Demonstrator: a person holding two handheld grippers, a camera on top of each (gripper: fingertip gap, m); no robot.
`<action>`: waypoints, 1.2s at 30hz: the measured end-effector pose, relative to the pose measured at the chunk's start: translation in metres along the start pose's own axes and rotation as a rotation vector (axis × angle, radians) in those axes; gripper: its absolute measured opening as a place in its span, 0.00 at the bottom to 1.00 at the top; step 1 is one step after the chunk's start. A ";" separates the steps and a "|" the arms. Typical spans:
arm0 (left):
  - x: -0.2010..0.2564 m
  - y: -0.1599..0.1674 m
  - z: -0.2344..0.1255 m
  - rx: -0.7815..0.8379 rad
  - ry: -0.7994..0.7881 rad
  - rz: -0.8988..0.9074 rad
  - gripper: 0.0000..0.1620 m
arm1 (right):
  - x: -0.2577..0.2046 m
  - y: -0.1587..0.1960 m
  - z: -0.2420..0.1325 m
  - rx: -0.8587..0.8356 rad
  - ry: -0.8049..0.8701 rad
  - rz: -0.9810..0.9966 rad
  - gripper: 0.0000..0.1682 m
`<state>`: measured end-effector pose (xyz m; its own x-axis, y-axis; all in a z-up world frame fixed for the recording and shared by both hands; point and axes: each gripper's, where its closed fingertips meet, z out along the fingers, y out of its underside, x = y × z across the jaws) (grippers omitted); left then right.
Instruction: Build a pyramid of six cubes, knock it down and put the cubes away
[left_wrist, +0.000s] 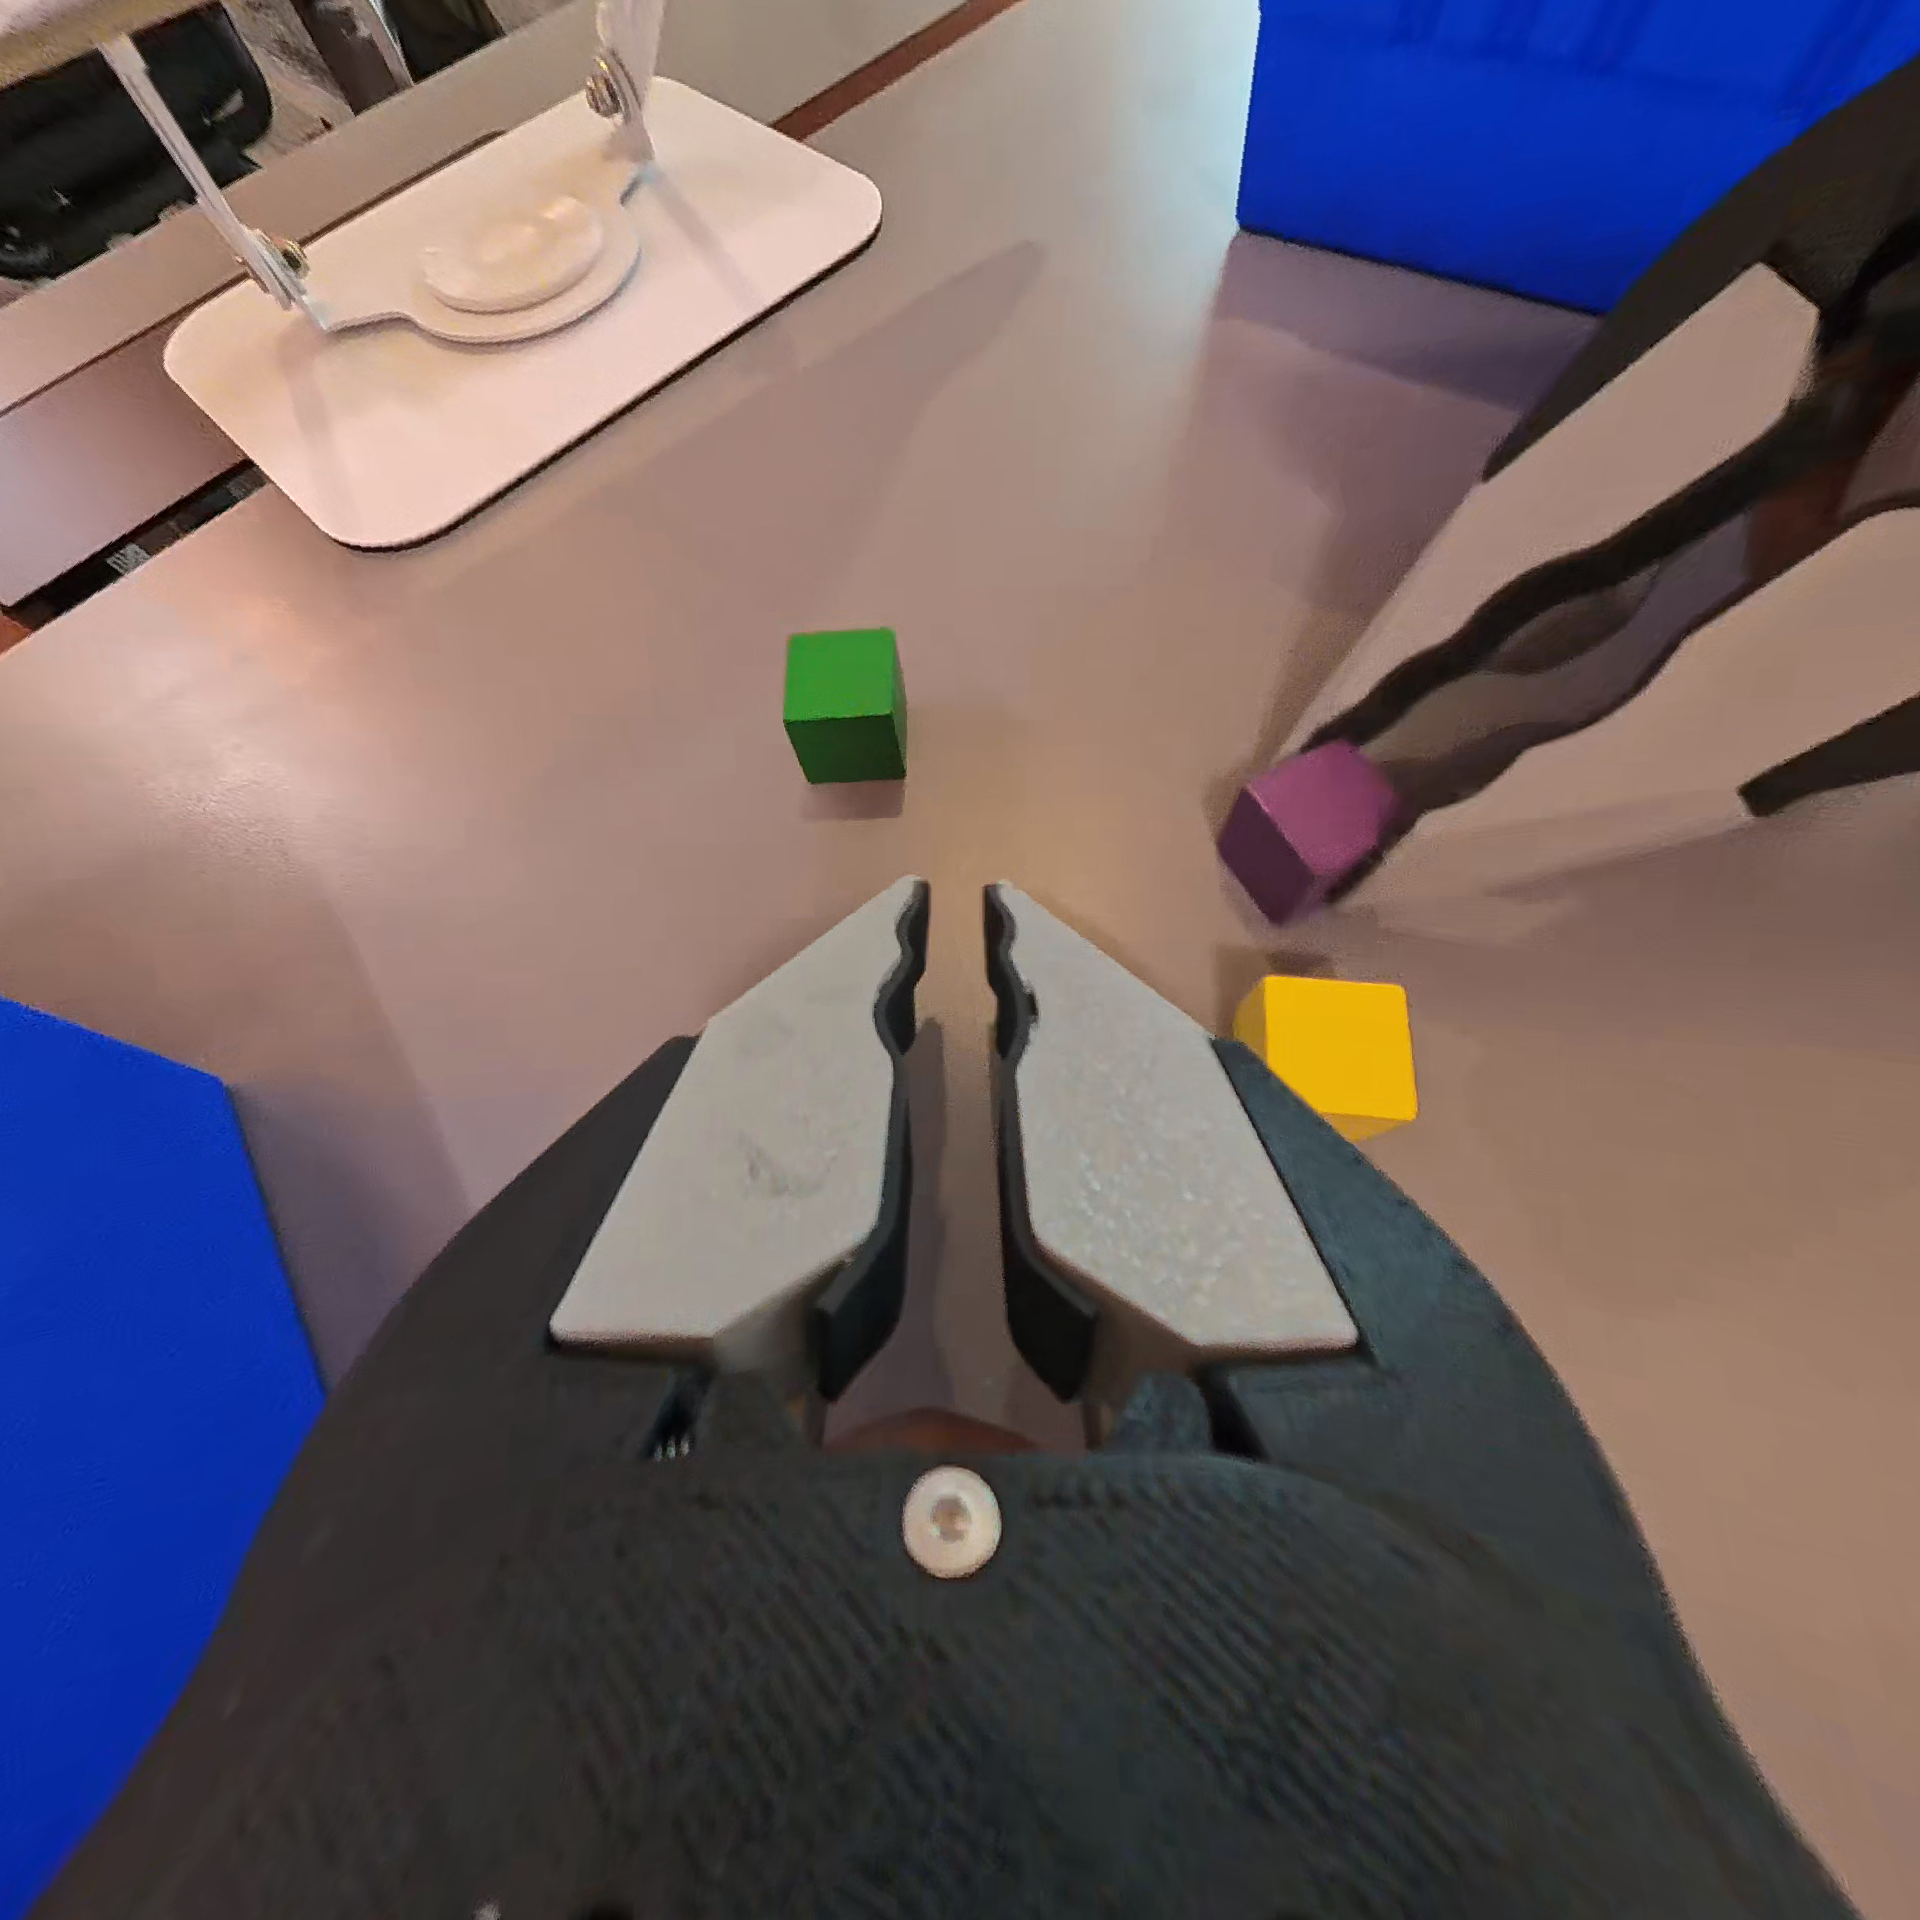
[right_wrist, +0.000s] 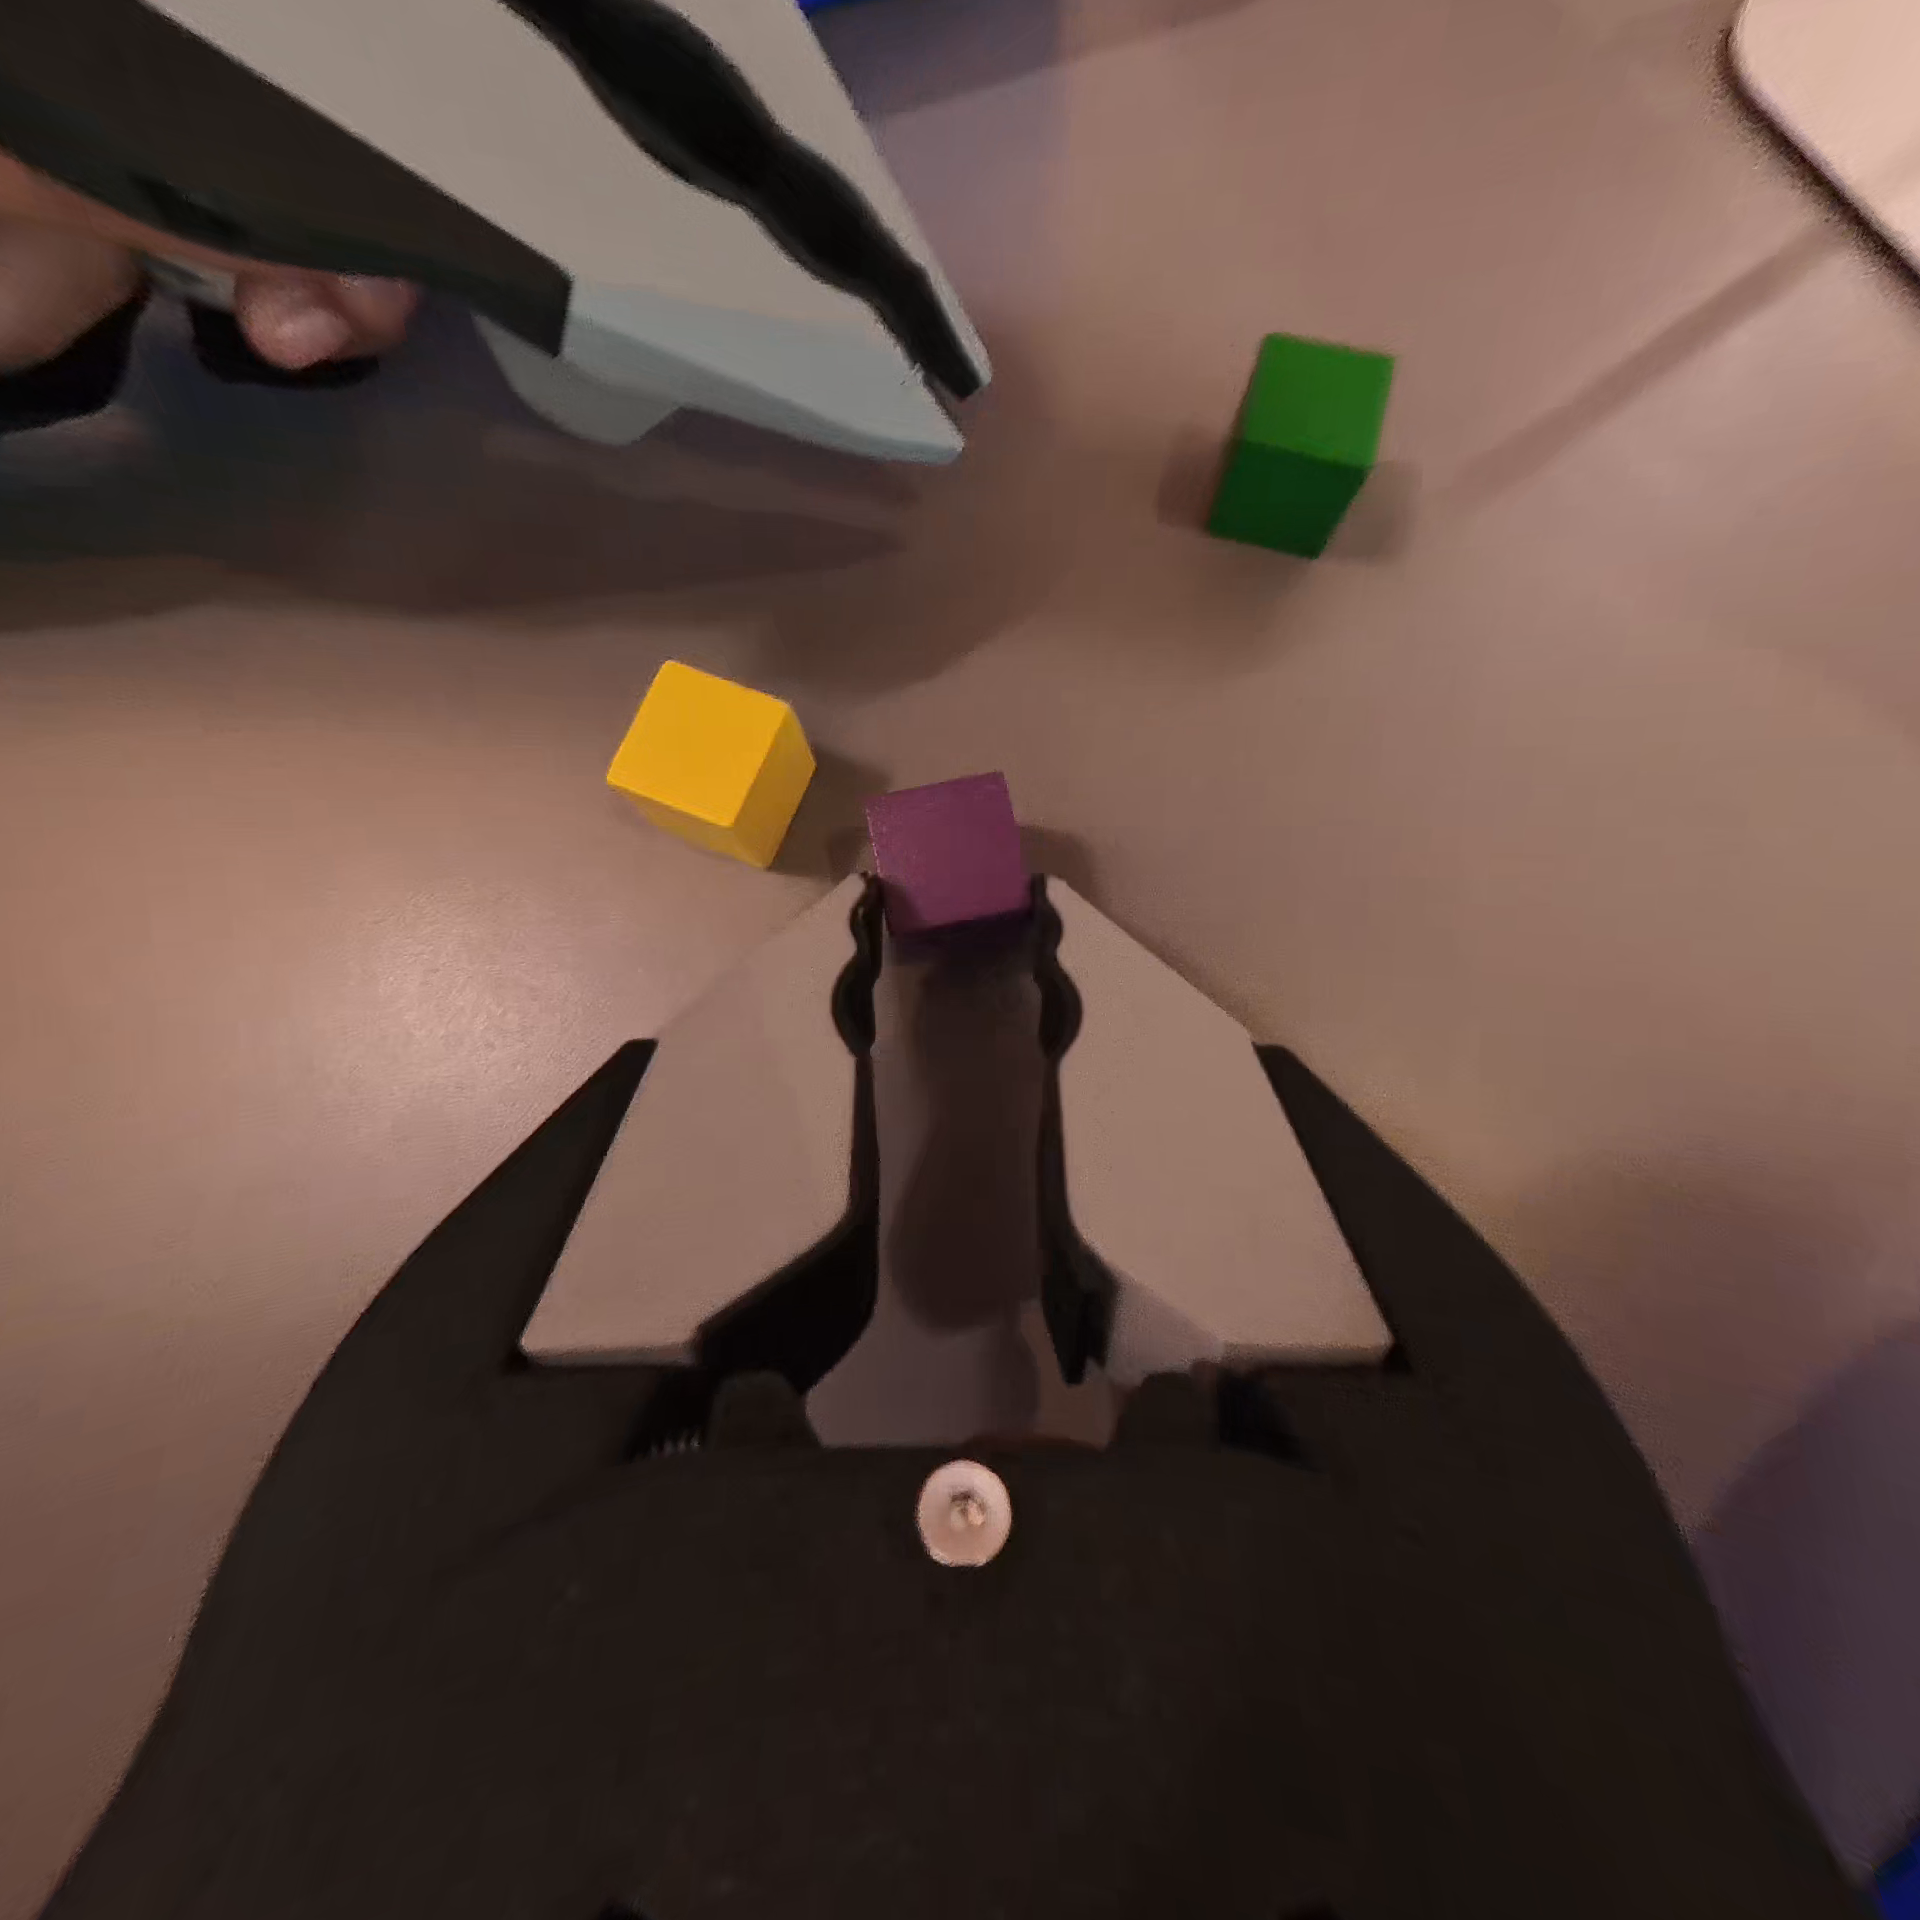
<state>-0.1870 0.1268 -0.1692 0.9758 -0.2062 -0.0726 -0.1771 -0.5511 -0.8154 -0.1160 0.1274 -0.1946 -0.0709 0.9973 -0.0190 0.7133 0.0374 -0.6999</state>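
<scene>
My right gripper (right_wrist: 951, 896) is shut on a purple cube (right_wrist: 945, 852), which sits between its fingertips, low over the table. In the left wrist view the purple cube (left_wrist: 1309, 826) looks tilted and blurred, and the right gripper (left_wrist: 1382, 790) reaches in from the right. A yellow cube (right_wrist: 707, 758) lies just left of it and also shows in the left wrist view (left_wrist: 1335, 1049). A green cube (left_wrist: 844, 707) stands alone ahead of my left gripper (left_wrist: 956, 894), whose jaws are almost together with nothing between them. The green cube (right_wrist: 1299, 447) and left gripper (right_wrist: 951, 416) also show in the right wrist view.
The table (left_wrist: 416, 831) is smooth and grey-brown. A white stand base (left_wrist: 520, 343) with clear legs sits at the far left. A blue container (left_wrist: 1538, 135) stands at the far right and another blue object (left_wrist: 114, 1403) at the near left. A hand (right_wrist: 301, 312) holds the left gripper. Some 8 cm of space lies between my two pairs of fingers. The blue object (left_wrist: 114, 1403) is about 15 cm from my left fingertips and 25 cm from my right.
</scene>
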 end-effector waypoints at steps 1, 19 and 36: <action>0.000 -0.002 -0.001 0.007 -0.006 -0.001 0.08 | 0.005 -0.005 -0.004 0.023 0.045 -0.005 0.15; 0.010 -0.009 -0.005 0.031 -0.026 0.049 0.08 | 0.162 0.047 -0.251 0.037 0.853 0.208 0.23; -0.025 -0.003 -0.009 0.041 -0.108 -0.057 0.13 | -0.050 -0.028 -0.027 0.094 0.148 -0.070 0.35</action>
<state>-0.2118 0.1261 -0.1596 0.9926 -0.0864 -0.0850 -0.1179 -0.5258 -0.8424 -0.1137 0.0780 -0.1550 -0.0101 0.9911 0.1324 0.6412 0.1080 -0.7597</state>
